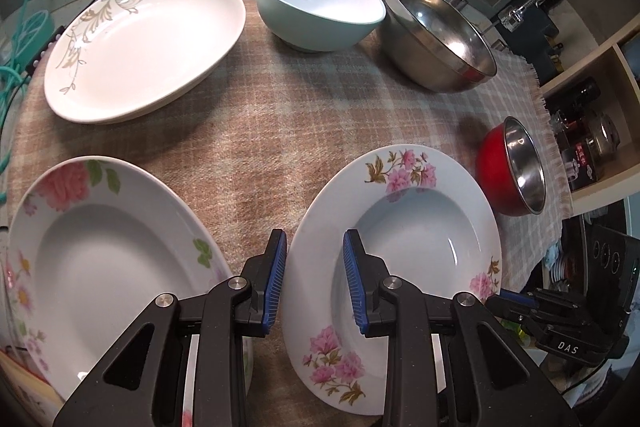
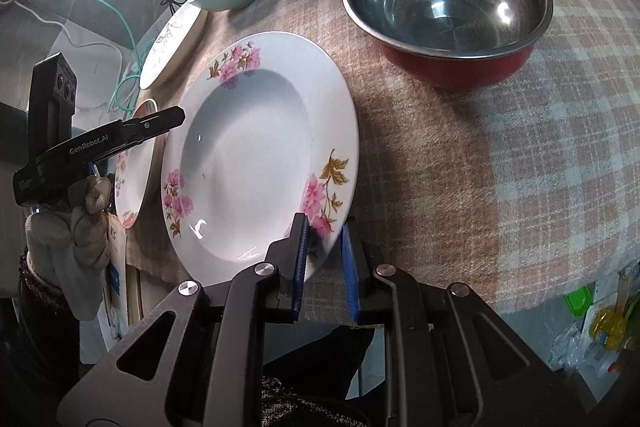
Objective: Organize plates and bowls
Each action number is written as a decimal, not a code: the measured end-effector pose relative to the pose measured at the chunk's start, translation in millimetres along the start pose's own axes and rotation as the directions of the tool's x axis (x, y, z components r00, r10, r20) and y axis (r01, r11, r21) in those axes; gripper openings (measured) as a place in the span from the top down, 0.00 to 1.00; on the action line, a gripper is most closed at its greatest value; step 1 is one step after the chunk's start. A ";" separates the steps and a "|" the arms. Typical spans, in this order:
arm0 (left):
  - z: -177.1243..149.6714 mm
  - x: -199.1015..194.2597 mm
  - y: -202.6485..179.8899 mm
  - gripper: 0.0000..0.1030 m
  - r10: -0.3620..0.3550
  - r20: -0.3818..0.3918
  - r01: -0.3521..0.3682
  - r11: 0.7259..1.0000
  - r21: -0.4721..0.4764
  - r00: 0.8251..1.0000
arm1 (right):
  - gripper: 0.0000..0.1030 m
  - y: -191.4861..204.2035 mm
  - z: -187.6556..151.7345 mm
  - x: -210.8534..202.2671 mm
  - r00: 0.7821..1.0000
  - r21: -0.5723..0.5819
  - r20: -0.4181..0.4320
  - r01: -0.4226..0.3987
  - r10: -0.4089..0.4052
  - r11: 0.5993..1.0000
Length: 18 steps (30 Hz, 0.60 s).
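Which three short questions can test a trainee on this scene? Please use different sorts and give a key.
1. Multiple choice: which dish has its rim between the pads of the right gripper?
A. the red-sided bowl
B. the pink-flowered plate
C. the plate with green leaves
2. True or false: in the left wrist view, the pale blue bowl stands between the gold-leaf plate and the large steel bowl.
3. Short answer: how many plates show in the left wrist view?

Key: 1 B; 2 true; 3 three.
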<state>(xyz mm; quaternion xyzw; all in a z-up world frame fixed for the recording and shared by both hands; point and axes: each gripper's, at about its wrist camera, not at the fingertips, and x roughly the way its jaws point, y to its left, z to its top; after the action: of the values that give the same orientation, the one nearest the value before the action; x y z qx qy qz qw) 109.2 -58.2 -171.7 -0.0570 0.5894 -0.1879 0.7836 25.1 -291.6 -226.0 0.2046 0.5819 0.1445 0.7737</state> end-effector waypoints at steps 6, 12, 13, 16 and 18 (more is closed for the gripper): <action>-1.8 -1.0 -1.8 0.74 0.011 0.004 -0.011 1.000 0.009 1.000 | 0.82 3.9 -1.0 -0.9 1.000 -0.025 0.003 0.024 -0.024 0.999; -4.0 -13.1 -4.4 0.74 0.008 0.037 -0.009 1.000 0.024 0.999 | 0.82 10.3 -1.6 -12.2 0.995 -0.079 0.042 0.092 -0.089 0.993; -4.3 -17.1 -5.9 0.74 0.009 0.048 -0.011 0.999 0.033 0.999 | 0.81 11.1 -1.0 -15.0 0.995 -0.083 0.049 0.092 -0.088 0.992; -5.4 -29.7 -8.6 0.70 0.012 0.084 -0.016 0.999 0.042 0.996 | 0.64 14.2 2.0 -24.2 0.992 -0.099 0.083 0.108 -0.100 0.989; -7.9 -38.3 -8.1 0.63 0.011 0.109 -0.015 0.999 0.034 0.994 | 0.46 18.8 4.0 -31.5 0.988 -0.108 0.116 0.111 -0.098 0.988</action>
<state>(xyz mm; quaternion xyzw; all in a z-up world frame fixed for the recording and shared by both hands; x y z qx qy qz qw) 90.9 -50.7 -137.1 -0.0498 0.5430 -0.1895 0.8166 20.3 -290.3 -189.4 0.1368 0.5392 0.1253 0.8215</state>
